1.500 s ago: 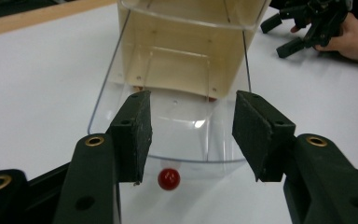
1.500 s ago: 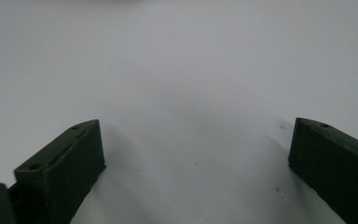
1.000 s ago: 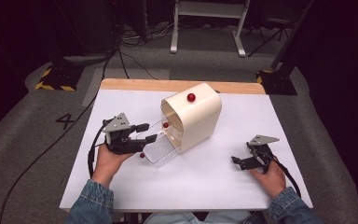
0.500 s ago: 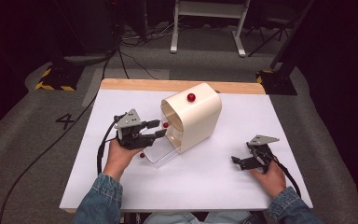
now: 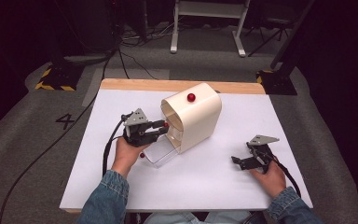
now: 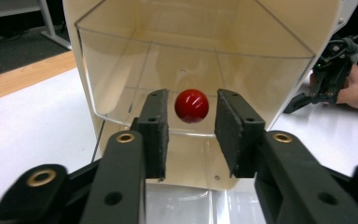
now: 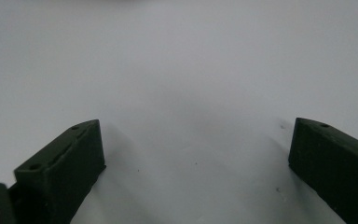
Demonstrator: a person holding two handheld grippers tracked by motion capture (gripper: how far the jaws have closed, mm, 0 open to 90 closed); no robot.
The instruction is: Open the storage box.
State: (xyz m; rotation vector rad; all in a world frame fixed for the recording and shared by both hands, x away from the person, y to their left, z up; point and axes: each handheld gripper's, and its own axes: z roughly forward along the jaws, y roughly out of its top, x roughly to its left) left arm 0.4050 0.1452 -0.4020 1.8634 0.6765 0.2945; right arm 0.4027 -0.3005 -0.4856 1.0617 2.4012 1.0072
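Observation:
A cream cabinet (image 5: 196, 116) lies on the white table (image 5: 223, 186) with a red knob (image 5: 191, 97) on top. Its clear lower drawer (image 5: 161, 154) is pulled out and has its own red knob (image 5: 141, 155). My left gripper (image 5: 161, 129) reaches the cabinet's open front. A third red knob (image 6: 192, 106), on the clear upper drawer (image 6: 121, 98), sits between its pads (image 6: 154, 126). The jaws have just been closing, and a thin gap remains on each side of this knob. My right gripper (image 5: 242, 161) rests on the table at the right, jaws wide open (image 7: 191, 163) with nothing between them.
A wooden strip (image 5: 135, 85) runs along the table's far edge. Cables and a black stand with hazard stripes (image 5: 56, 79) lie on the grey floor beyond. A white frame (image 5: 205, 28) stands farther back.
My left gripper has moved right, up to the cabinet's front, and its jaws have narrowed around the upper drawer's red knob. The right gripper has stayed put.

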